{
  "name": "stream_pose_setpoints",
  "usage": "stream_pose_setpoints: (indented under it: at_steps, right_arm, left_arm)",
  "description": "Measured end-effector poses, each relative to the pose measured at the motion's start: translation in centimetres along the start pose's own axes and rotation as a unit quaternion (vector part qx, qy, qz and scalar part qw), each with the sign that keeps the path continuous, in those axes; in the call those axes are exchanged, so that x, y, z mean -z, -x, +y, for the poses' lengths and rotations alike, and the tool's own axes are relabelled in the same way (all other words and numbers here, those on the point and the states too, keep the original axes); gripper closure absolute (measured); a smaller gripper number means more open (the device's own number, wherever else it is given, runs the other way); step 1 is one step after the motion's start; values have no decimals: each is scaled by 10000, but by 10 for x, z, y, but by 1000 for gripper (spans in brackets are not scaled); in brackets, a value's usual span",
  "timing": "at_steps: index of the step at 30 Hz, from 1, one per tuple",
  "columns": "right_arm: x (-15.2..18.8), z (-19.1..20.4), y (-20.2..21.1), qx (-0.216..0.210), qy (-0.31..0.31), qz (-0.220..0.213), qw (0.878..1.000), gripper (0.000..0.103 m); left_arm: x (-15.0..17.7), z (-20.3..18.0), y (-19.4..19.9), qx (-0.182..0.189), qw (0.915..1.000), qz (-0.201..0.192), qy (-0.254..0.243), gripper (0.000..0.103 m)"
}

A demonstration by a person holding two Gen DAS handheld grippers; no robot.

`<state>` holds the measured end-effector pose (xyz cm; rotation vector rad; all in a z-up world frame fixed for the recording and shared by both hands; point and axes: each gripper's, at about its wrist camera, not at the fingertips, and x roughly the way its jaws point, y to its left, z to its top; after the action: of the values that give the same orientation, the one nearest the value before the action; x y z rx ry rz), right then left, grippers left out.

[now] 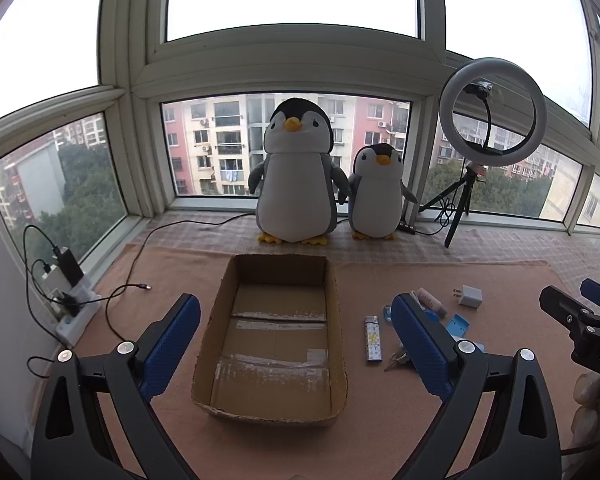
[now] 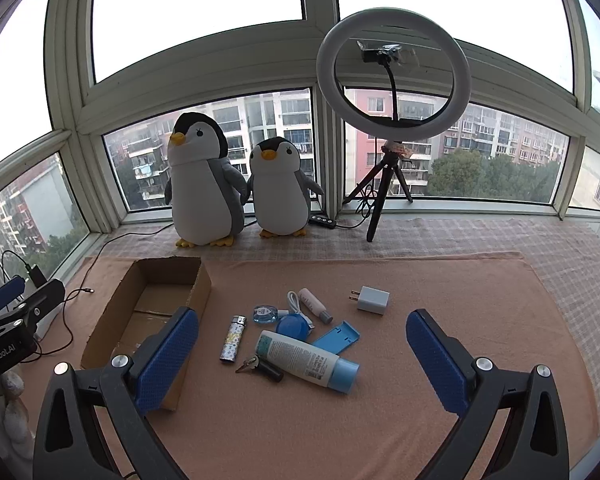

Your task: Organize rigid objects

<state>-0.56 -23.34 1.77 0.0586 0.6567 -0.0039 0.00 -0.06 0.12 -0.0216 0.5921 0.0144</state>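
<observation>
An empty open cardboard box (image 1: 216, 320) lies on the peach cloth, straight under my open left gripper (image 1: 295, 308), whose blue pads straddle it from above. To the right of the box (image 2: 198, 288) sits a cluster of small things: a patterned lighter (image 2: 233, 338), a white tube with a blue cap (image 2: 308, 360), keys (image 2: 256, 365), a blue case (image 2: 336, 337), a round blue container (image 2: 292, 326), a pink bottle (image 2: 315, 305) and a white charger plug (image 2: 373, 298). My right gripper (image 2: 303, 318) hovers open above this cluster, holding nothing.
Two plush penguins (image 1: 296, 176) and a ring light on a tripod (image 2: 392, 72) stand along the window at the back. A power strip with chargers and black cables (image 1: 72, 300) lies at the left edge. Checked cloth covers the far and right side.
</observation>
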Motion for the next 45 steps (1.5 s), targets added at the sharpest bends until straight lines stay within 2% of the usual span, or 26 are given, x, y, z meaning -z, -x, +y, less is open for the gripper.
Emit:
stream_pose_setpoints:
  at_steps: [45]
  right_arm:
    - [3,4,-3,-40,-9,127,9999,0]
  left_arm:
    - [2,-2,-2,27,10000,9,-29,6]
